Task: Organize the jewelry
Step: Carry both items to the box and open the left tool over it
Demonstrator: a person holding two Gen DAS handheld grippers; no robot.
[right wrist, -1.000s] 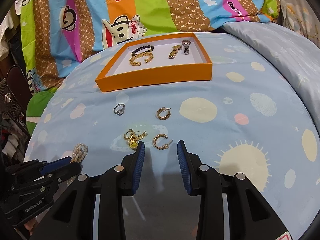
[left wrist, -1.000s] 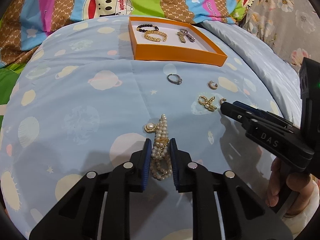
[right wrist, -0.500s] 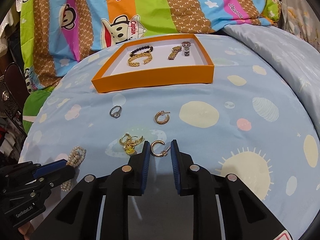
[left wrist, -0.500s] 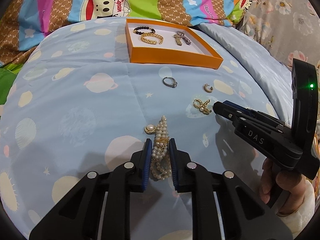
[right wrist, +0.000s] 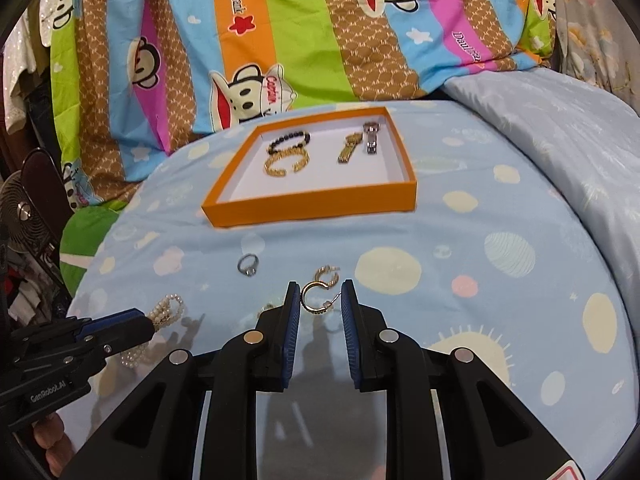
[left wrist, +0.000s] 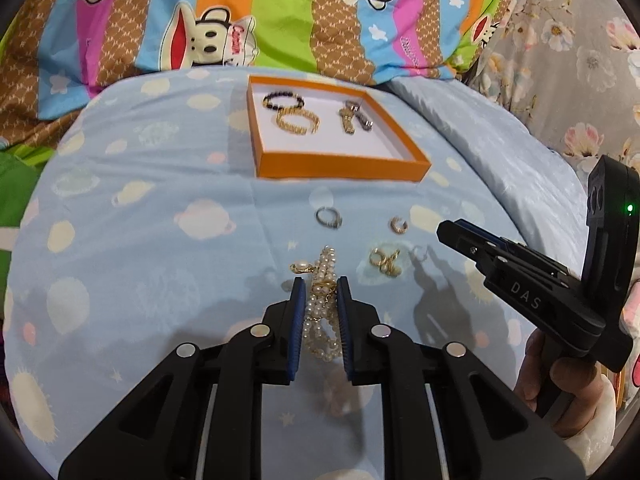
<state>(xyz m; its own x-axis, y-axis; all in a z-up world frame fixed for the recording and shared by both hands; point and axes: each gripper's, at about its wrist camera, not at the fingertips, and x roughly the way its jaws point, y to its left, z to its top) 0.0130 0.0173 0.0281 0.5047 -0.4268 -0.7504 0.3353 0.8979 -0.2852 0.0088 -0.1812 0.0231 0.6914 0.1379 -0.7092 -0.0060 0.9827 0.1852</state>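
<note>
My left gripper (left wrist: 322,292) is shut on a pearl bracelet (left wrist: 320,308), which hangs between the blue pads just above the blue bedspread. My right gripper (right wrist: 320,292) is shut on a gold hoop earring (right wrist: 316,299), lifted off the spread with its shadow below. On the spread lie a second gold hoop (right wrist: 327,273), a silver ring (right wrist: 248,266) and a tangle of gold earrings (left wrist: 385,261). Farther back sits the orange box (right wrist: 316,208). It holds a black bead bracelet (right wrist: 289,140), a gold bracelet (right wrist: 286,162), a gold watch (right wrist: 348,148) and a silver watch (right wrist: 371,136).
A striped monkey-print quilt (right wrist: 280,40) is piled behind the box. A pale blue pillow (right wrist: 560,128) rises at the right. A fan (right wrist: 24,216) stands off the bed's left side. A hand (left wrist: 560,380) grips the right tool's handle.
The right gripper's jaws closed on the hoop earring. Both grippers then rose, lifting the earring and the pearl bracelet off the bedspread.
</note>
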